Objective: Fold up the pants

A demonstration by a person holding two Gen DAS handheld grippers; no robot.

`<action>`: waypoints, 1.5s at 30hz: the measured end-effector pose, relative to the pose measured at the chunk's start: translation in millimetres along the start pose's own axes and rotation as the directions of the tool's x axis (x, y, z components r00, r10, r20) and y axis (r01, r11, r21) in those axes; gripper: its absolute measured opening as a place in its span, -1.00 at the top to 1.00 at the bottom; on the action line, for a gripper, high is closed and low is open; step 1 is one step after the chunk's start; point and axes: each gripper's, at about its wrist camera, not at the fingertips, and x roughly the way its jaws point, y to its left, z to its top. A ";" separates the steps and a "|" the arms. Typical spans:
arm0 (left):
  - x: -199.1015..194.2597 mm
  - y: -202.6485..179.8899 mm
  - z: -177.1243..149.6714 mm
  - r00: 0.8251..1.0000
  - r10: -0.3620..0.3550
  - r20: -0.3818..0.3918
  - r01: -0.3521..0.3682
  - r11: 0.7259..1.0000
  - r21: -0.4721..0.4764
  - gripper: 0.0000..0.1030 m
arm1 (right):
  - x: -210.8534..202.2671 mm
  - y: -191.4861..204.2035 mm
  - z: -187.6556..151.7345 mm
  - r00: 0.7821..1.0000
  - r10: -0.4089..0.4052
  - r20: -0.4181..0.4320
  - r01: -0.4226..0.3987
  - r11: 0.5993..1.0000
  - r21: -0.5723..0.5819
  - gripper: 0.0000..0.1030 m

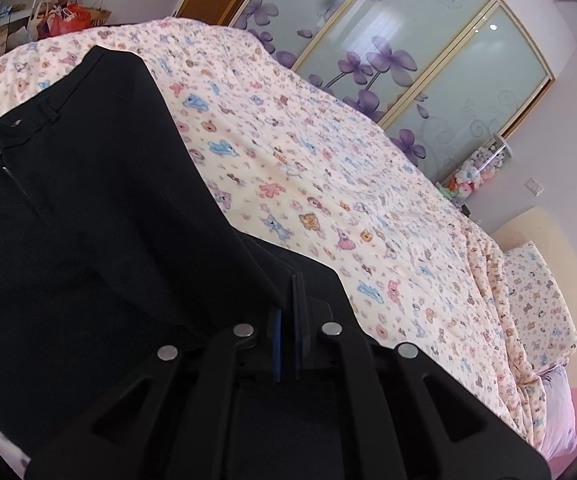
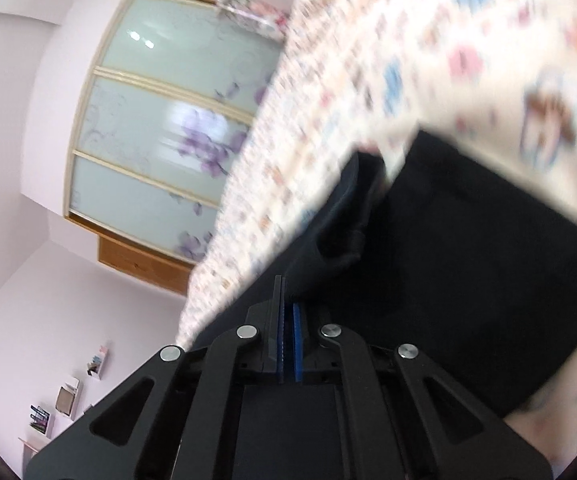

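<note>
Black pants lie on a bed with a cream animal-print cover. The waistband with a button and belt loop shows at the left of the left wrist view. My left gripper is shut on a fold of the black fabric near the pants' edge. In the right wrist view the pants are blurred and hang from my right gripper, which is shut on a bunched edge of the fabric above the bed cover.
A sliding wardrobe with frosted glass and purple flowers stands behind the bed. Bags are piled at the far left, plush toys at the right. A pillow lies at the bed's right end. Wall shelves show in the right view.
</note>
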 end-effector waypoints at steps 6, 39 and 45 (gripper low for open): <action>-41.6 11.6 -30.8 0.997 -0.074 0.036 0.074 0.997 0.008 0.91 | -46.6 6.9 12.2 0.989 0.100 0.108 -0.098 0.995 -0.022 0.94; -133.1 188.3 -27.2 0.998 0.039 0.056 -0.035 0.997 -0.072 -0.92 | -57.7 -31.2 -14.2 0.962 -0.269 0.052 0.267 0.963 0.035 0.94; -88.8 248.0 5.1 0.988 -0.145 -0.055 0.117 0.929 -0.350 -0.85 | -51.8 -29.5 -15.3 0.950 -0.305 0.062 0.306 0.952 -0.004 0.94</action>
